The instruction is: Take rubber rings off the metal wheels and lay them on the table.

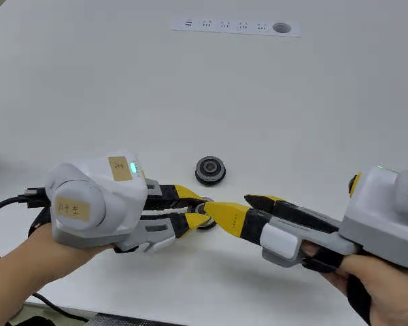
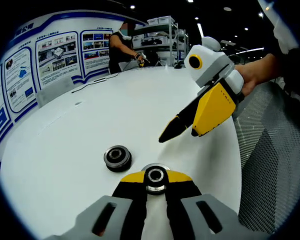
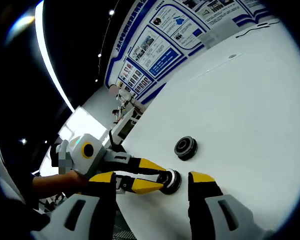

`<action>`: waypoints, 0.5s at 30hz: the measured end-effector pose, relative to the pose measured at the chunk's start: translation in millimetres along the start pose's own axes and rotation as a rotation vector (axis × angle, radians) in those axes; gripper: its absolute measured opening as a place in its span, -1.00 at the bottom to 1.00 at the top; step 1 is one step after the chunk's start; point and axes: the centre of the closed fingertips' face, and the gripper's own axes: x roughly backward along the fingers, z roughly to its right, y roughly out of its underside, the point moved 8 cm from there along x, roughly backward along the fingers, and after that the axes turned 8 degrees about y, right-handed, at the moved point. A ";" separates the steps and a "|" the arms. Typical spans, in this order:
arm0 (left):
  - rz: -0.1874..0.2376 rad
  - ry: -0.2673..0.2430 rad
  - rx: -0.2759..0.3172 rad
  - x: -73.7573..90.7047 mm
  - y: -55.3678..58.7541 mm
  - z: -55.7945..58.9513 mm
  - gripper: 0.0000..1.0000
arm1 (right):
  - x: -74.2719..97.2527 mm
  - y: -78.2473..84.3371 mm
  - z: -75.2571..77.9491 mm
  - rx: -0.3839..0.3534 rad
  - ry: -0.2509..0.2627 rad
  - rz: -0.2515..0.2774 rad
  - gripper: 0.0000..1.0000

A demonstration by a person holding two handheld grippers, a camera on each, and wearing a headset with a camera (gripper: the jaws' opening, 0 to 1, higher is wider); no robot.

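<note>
Currently your left claw (image 2: 155, 176) is clenched on a metal wheel (image 3: 171, 181). Its yellow-tipped jaws pinch the wheel from both sides, and the wheel's flat face and dark hub are turned toward that claw's camera. You cannot tell whether the wheel rests on the desk (image 1: 88, 81) or hangs just off it. Your right claw (image 2: 177, 136) is released, with its jaws spread and nothing between them. It points in from the opposite side, tips aimed at the held wheel. In the head view one of its yellow jaw tips sits just beside that wheel, touching it or nearly so. A second wheel (image 1: 210, 170) lies flat on the desk just beyond the two claws from where you stand. It is apart from both and has a dark band round its outside. A black cable (image 1: 0, 210) trails from the back of the left claw over the near edge of the desk. Far across the white desk, a white power strip (image 1: 236, 26) lies well apart from everything else.
</note>
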 end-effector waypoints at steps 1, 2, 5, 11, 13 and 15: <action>0.000 0.000 -0.002 0.0 0.1 0.2 -0.74 | -2.8 1.2 0.3 -0.004 -0.006 -0.004 0.19; -0.001 0.001 -0.005 -0.1 0.2 -0.1 -0.74 | -4.3 1.9 0.2 -0.012 -0.012 -0.010 0.19; -0.001 0.002 -0.005 -0.1 0.5 -0.5 -0.74 | -9.1 1.9 -0.9 -0.043 -0.031 -0.013 0.20; -0.013 0.012 -0.021 -0.4 0.2 -1.6 -0.74 | -19.5 0.6 0.8 -0.091 -0.053 -0.028 0.20; -0.013 0.013 -0.021 -0.6 0.1 -2.0 -0.74 | -21.6 1.2 0.5 -0.097 -0.054 -0.041 0.21; -0.015 0.014 -0.022 -0.6 0.0 -2.2 -0.74 | -23.7 2.8 1.8 -0.091 -0.041 -0.055 0.20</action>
